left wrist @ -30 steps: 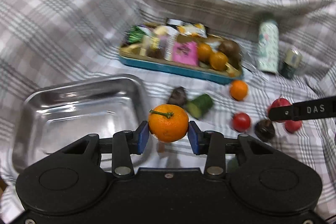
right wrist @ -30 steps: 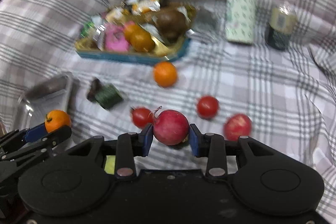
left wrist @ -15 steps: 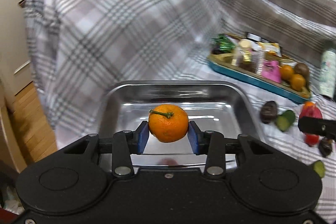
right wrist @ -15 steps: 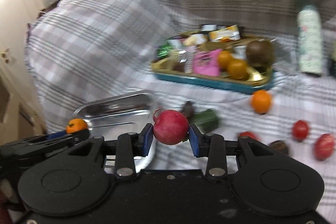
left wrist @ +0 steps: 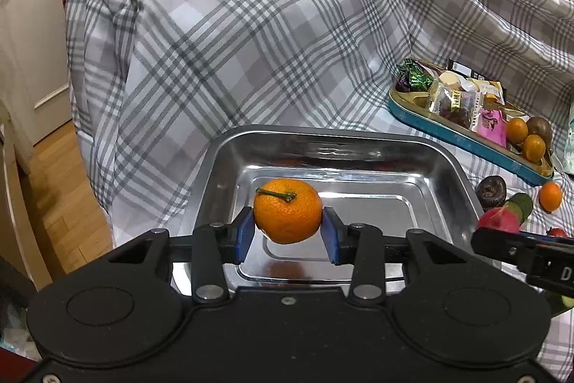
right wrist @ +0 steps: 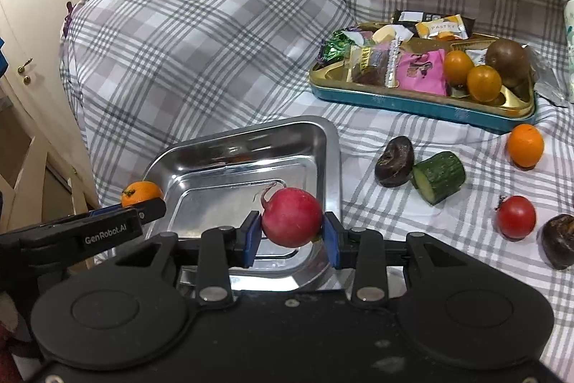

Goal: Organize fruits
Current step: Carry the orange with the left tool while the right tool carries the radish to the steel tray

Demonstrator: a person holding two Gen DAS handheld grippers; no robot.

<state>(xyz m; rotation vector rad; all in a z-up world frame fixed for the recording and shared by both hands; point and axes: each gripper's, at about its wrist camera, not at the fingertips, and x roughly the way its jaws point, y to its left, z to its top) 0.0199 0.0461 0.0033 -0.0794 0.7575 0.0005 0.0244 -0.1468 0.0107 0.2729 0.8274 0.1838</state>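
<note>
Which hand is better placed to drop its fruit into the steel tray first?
Left, probably. Its mandarin hangs over the middle of the steel tray, while the right gripper's radish hangs above the tray's near edge.

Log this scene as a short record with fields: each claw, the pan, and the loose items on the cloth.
left claw: shut on mandarin, over the pan
right claw: shut on radish, over the pan's near corner
pan: steel, nothing lying in it
tin: snacks, two small oranges, one brown fruit
loose on cloth: orange, cucumber piece, tomato, two dark chestnut-like items
</note>
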